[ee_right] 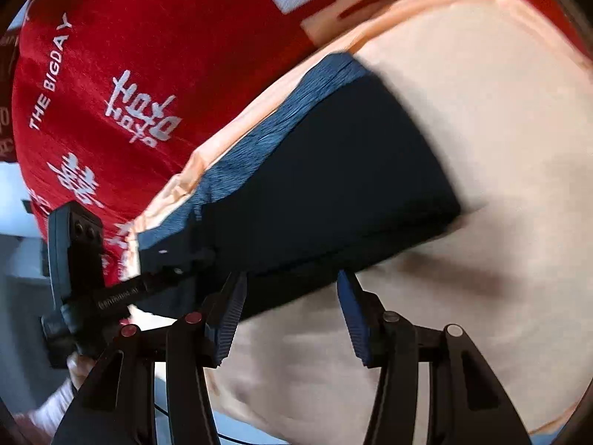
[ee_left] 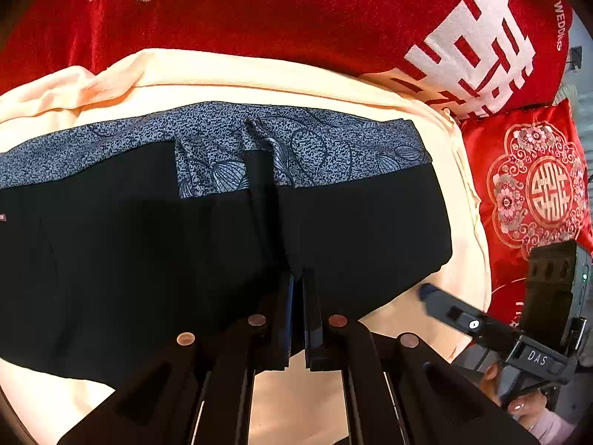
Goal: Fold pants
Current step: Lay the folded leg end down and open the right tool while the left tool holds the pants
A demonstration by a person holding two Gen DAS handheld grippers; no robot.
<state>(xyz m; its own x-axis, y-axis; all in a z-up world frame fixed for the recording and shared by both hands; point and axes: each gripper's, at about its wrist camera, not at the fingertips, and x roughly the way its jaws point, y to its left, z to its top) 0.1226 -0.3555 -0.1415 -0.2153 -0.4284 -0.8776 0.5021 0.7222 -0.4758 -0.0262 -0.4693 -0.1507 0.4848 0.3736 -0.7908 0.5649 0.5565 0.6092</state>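
Black pants (ee_left: 352,222) on a cream sheet (ee_left: 259,74): left claw (ee_left: 298,285) pinches their near edge; right claw (ee_right: 292,289), jaws apart, hovers beside them.

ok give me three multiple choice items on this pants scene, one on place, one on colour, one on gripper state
1. Where do the pants lie?
A. on a cream cloth
B. on a bare wooden floor
C. in a basket

2. What colour is the blanket behind the cream cloth?
A. green
B. red with white lettering
C. plain yellow

3. How does the left gripper stand?
A. wide open above the pants
B. out of sight
C. shut on the pants' near edge

Answers:
1 A, cream fabric shows all round the dark pants.
2 B, red with white characters fills the background.
3 C, its fingers meet with black fabric pinched between them; the right gripper stands open.
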